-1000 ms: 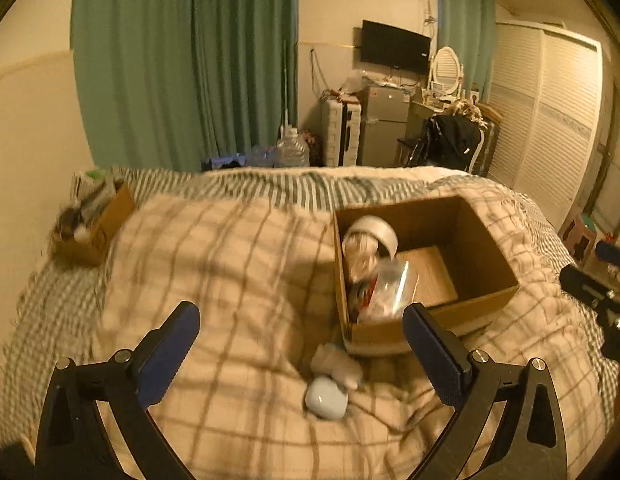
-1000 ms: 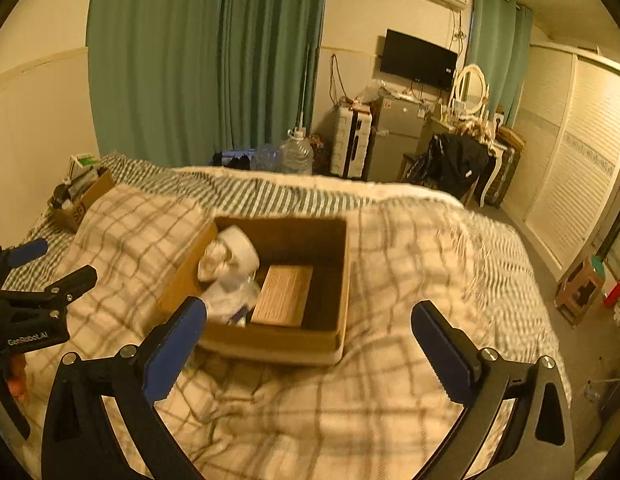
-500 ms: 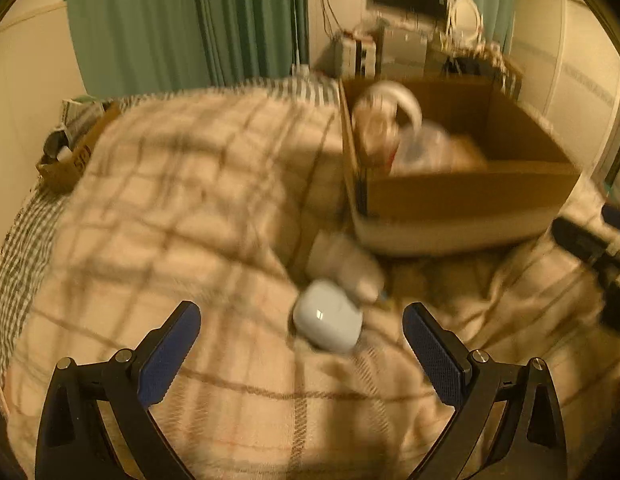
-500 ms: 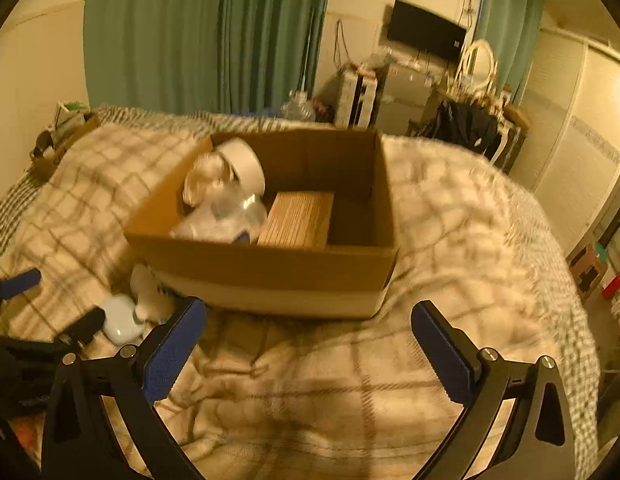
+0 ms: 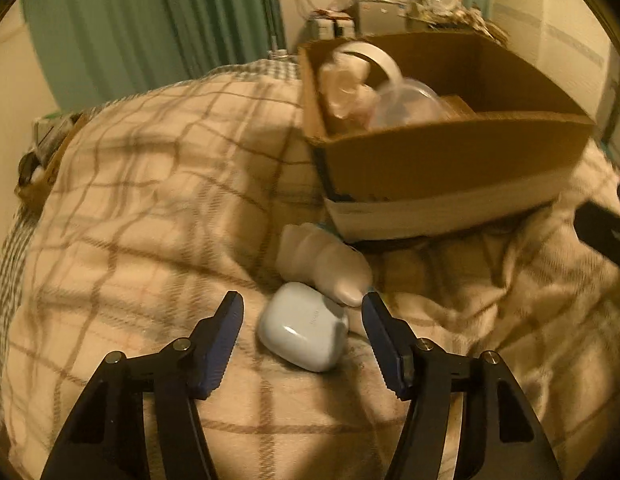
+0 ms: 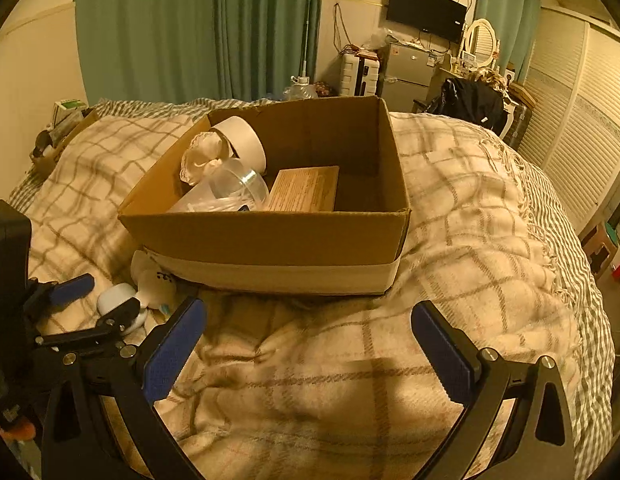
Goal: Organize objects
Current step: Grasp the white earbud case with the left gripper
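Note:
A white earbud case (image 5: 304, 326) lies on the plaid blanket, between the open jaws of my left gripper (image 5: 302, 310), which does not touch it. A small beige soft item (image 5: 324, 262) lies just beyond the case, against the cardboard box (image 5: 450, 168). The box (image 6: 270, 236) holds a white tape roll (image 6: 244, 140), a clear plastic container (image 6: 230, 190) and a wooden block (image 6: 304, 190). My right gripper (image 6: 308, 328) is open and empty over the blanket in front of the box. The left gripper (image 6: 92, 294) also shows in the right wrist view, around the case (image 6: 114, 298).
The plaid blanket (image 6: 470, 220) covers a bed. A small carton of clutter (image 5: 42, 160) sits at the far left of the bed. Green curtains (image 6: 198, 28), a fridge (image 6: 406, 68) and a louvred wardrobe (image 6: 582, 92) stand beyond.
My left gripper has dropped toward the earbud case and narrowed its jaws around it. My right gripper has moved lower and nearer the box front.

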Demonstrator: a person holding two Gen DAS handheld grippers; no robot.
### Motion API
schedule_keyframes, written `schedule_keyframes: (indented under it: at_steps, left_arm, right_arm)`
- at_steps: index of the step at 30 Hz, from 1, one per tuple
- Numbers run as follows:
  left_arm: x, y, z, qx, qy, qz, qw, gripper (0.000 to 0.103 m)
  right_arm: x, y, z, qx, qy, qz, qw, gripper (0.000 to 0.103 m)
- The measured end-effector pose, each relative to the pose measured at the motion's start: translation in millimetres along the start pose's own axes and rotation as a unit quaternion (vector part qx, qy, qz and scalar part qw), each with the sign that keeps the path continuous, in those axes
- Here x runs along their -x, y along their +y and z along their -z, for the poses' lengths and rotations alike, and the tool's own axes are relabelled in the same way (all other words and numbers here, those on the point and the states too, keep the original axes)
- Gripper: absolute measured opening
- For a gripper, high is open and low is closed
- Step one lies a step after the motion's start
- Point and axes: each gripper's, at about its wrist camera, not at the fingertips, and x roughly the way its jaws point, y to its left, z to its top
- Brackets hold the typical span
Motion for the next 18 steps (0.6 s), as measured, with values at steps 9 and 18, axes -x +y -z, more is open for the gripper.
schedule_keyframes:
  at_steps: [9,18]
  left_arm:
    - [-27.1,-10.8,3.1,-0.026,0.073,-0.008,0.9969,0.057]
    - [44.3,25.4,7.7,0.039,-0.004,0.002,0.9992,0.057]
  right_arm:
    - [-3.7,-1.1,2.3,-0.006,0.011,-0.007,1.000,0.103]
    - [-0.1,10.9,3.4,0.014,0.009,-0.010,1.000,0.103]
